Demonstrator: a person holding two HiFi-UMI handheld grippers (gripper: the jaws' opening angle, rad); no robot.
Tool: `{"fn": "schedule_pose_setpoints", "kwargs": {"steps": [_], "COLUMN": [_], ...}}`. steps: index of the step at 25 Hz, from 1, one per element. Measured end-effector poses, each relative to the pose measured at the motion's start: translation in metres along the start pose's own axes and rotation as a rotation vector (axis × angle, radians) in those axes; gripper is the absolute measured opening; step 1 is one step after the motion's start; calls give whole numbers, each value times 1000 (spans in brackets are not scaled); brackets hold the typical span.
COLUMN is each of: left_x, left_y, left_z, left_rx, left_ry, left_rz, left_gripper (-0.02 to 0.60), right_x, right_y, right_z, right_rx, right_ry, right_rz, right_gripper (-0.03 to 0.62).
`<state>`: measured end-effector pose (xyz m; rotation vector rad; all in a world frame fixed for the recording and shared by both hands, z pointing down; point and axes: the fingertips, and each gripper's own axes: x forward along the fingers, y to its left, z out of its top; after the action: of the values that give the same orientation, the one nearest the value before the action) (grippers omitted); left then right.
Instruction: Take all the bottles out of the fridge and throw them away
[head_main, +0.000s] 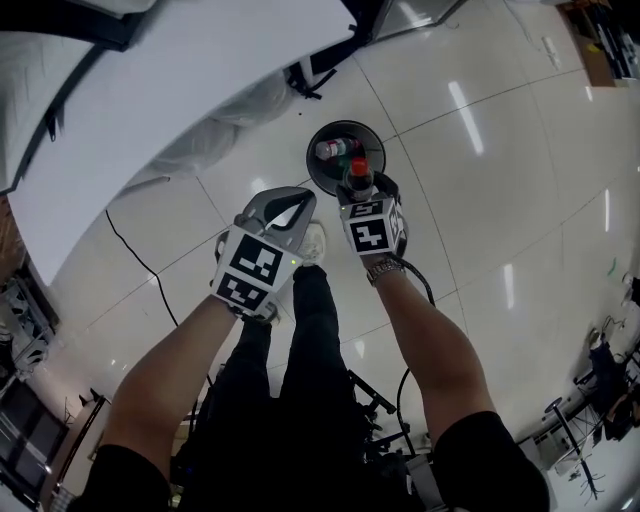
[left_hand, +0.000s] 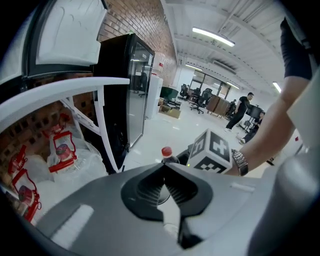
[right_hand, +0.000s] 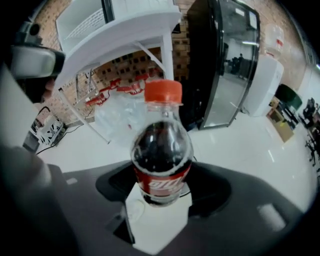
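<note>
My right gripper (head_main: 361, 188) is shut on a cola bottle (head_main: 359, 176) with a red cap and red label, and holds it upright over a round black bin (head_main: 313, 163). Other bottles (head_main: 335, 150) lie inside the bin. In the right gripper view the cola bottle (right_hand: 161, 150) stands between the two jaws of the right gripper (right_hand: 161, 192). My left gripper (head_main: 300, 197) hangs just left of the bin, shut with nothing in it. In the left gripper view, the left gripper (left_hand: 164, 166) has its jaws meeting, with the bottle's red cap (left_hand: 166, 151) just beyond them.
A black fridge with a glass door (right_hand: 225, 60) stands behind, also visible as the fridge (left_hand: 125, 95) in the left gripper view. A white table (head_main: 180, 110) is at the left, with clear plastic bags (left_hand: 55, 155) beneath it. A black cable (head_main: 140, 260) runs over the glossy white floor. People stand far off.
</note>
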<state>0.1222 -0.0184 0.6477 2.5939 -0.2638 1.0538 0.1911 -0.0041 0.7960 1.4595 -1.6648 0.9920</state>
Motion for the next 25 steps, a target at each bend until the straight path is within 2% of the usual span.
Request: {"fn": "schedule_pose_setpoints", "kwargs": {"steps": [6,13,25], "left_x": [19,26,22], "left_y": [5,13,16], "left_z": [-35,-53,-55], "left_rx": [-44,-73,-97], "left_ry": [48,66,60], "left_rz": [-8,-4,2], "left_gripper": [4,4,4], "right_x": [49,80,79], "right_y": [-7,-10,0], "right_z": [-28,-50,-41], "right_rx": [-32,-19,6], "right_ry": [84,162,142], "right_rz": [5,14,33], "right_gripper": [308,311,310]}}
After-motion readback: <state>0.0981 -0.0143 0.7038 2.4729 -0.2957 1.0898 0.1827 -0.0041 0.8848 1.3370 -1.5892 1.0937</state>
